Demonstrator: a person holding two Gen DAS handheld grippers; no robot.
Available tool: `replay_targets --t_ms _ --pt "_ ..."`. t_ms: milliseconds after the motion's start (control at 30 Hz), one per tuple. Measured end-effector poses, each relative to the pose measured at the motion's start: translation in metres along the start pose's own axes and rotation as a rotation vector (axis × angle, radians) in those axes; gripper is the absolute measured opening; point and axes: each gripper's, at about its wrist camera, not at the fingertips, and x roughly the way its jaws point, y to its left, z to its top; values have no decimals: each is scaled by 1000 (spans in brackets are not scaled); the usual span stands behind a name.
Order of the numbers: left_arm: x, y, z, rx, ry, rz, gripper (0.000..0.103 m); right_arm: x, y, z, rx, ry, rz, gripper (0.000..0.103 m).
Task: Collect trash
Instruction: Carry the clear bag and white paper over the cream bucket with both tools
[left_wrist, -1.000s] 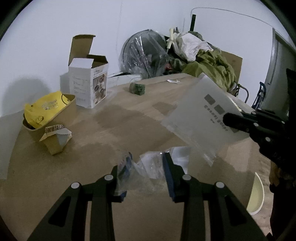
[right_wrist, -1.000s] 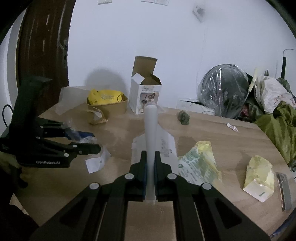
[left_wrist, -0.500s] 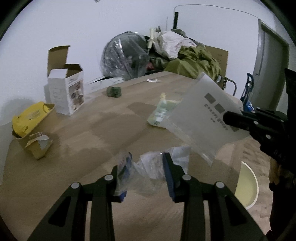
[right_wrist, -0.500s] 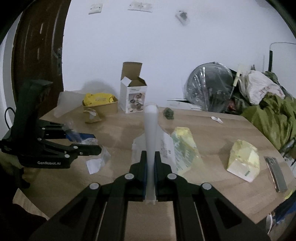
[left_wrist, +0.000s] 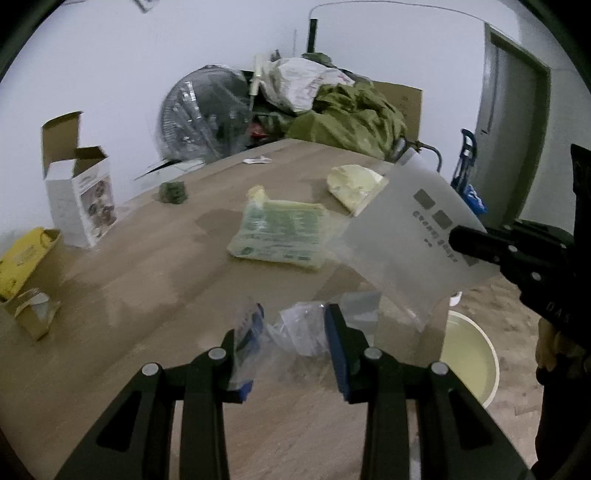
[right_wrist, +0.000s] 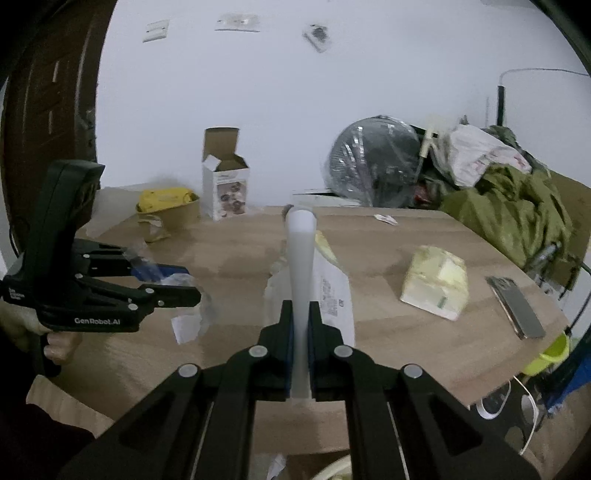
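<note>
Left wrist: two yellow-green packets (left_wrist: 282, 232) (table (left_wrist: 147, 295))

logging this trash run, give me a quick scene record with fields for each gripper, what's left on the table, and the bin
left gripper: jaws shut on crumpled clear plastic wrapper
right gripper: jaws shut on frosted white plastic bag
table: wooden, round edge
left on table: green-printed packet, pale yellow packet, open white carton, torn brown paper bag
bin: pale yellow tub on floor beside table
</note>
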Motion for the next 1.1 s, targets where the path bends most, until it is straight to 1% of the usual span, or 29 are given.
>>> replay_targets --t_ms 433,633,800,900,1100 --pt "10 -49 9 87 -3 -89 34 -36 -29 -26 67 3 -109 6" --pt "14 -66 11 115 -3 -125 34 -53 -47 -44 106 12 -156 6" --pt "23 -82 10 138 16 -155 34 -68 -64 -65 149 37 -209 6" --pt "29 -95 10 156 25 -173 34 -76 -75 -83 178 60 -231 6" --pt "42 -116 7 169 45 -220 34 -74 -93 -126 253 148 -270 6"
